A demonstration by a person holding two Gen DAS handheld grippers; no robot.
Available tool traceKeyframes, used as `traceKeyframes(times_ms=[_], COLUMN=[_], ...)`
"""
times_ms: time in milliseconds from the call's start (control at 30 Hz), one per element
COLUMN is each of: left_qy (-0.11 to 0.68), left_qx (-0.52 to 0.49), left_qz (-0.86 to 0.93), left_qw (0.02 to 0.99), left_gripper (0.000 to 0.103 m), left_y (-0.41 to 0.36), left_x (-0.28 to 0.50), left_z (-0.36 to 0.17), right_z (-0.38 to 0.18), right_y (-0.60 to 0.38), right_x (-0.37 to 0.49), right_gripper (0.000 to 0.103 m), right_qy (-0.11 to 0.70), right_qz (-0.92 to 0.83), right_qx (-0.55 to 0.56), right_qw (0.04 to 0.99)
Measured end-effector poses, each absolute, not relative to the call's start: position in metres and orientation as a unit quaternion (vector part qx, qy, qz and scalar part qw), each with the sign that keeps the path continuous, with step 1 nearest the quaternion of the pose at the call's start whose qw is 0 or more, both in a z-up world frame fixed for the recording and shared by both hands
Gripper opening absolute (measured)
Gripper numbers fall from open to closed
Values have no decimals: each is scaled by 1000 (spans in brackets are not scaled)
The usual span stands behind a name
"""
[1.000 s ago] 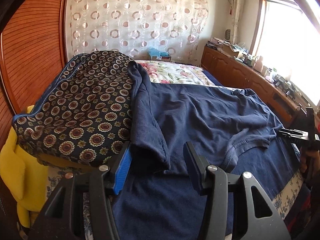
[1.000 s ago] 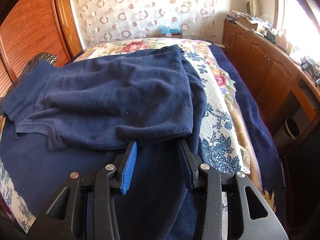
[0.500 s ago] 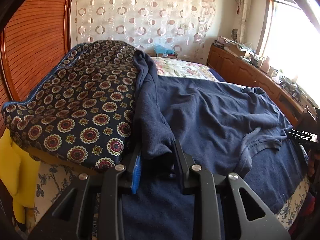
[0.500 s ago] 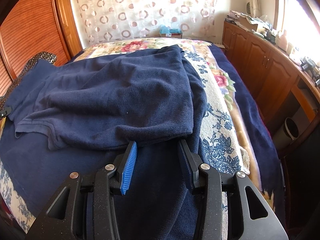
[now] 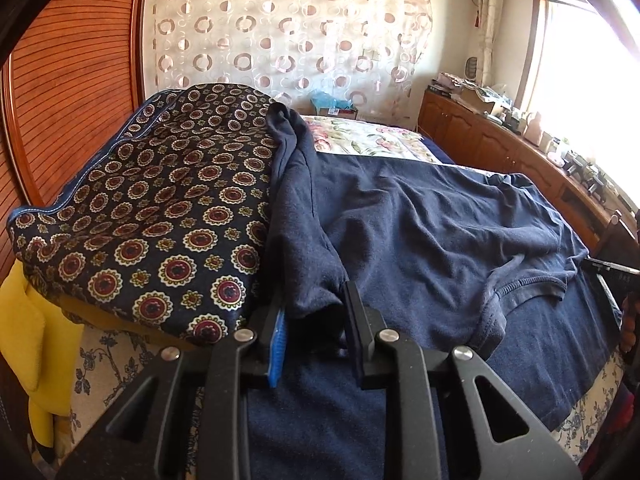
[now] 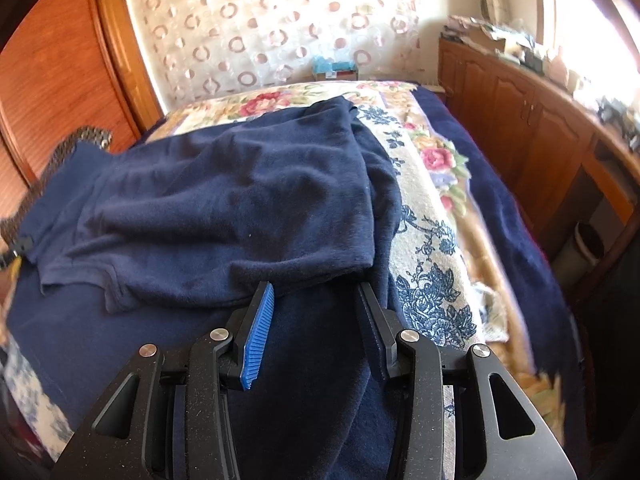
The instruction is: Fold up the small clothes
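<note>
- Your left hand-held gripper has just been closing, and its pads now pinch a bunched end of the navy shirt low in the centre of the left wrist view. The bite looks small and sits near the fabric's edge, so a quick lift could pull it free.
- Your right hand-held gripper stands with jaws apart at the shirt's near hem, low centre of the right wrist view. Its blue pad touches or nearly touches the hem, but nothing is clamped. If you lift the left side now, only one corner rises and the shirt twists.
- The shirt lies spread across the bed, on a navy blanket of almost the same colour. When you close the right jaws you could catch the blanket along with the hem, or instead of it, and drag the bedding.
- At the left of the left wrist view, the shirt's far end lies up against the patterned cushion. Pulling towards yourself may snag it there or tug the cushion over.
- The body of the shirt is wrinkled, so folding it without smoothing would likely trap creases.
- The right wrist view is slightly blurred, so I cannot tell how far under the hem the right fingertips reach.
</note>
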State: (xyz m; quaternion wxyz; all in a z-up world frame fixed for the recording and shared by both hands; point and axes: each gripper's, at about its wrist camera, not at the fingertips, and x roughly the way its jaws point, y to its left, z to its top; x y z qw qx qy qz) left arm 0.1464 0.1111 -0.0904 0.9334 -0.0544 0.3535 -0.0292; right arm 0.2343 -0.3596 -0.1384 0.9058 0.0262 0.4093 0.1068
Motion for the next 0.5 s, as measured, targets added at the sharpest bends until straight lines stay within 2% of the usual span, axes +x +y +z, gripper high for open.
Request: traceKeyframes(times_ms=[400,467,500], left_qy=[357,354,352], left_qx=[-45,-46,-47], left_qz=[-22,-29,-33], left_qw=[933,934,934], left_gripper=[23,23,10], left_y=[109,108,108], left_x=[148,149,149], left_z=[-91,-90,-90], right_z=[-131,-133,-133], right_y=[-363,-361,-360], right_x=[261,262,262], right_gripper=[42,35,20], right_qy=[413,412,411], right_qz=[83,81,82], right_qx=[24,15,12], right_qw=[907,907,908])
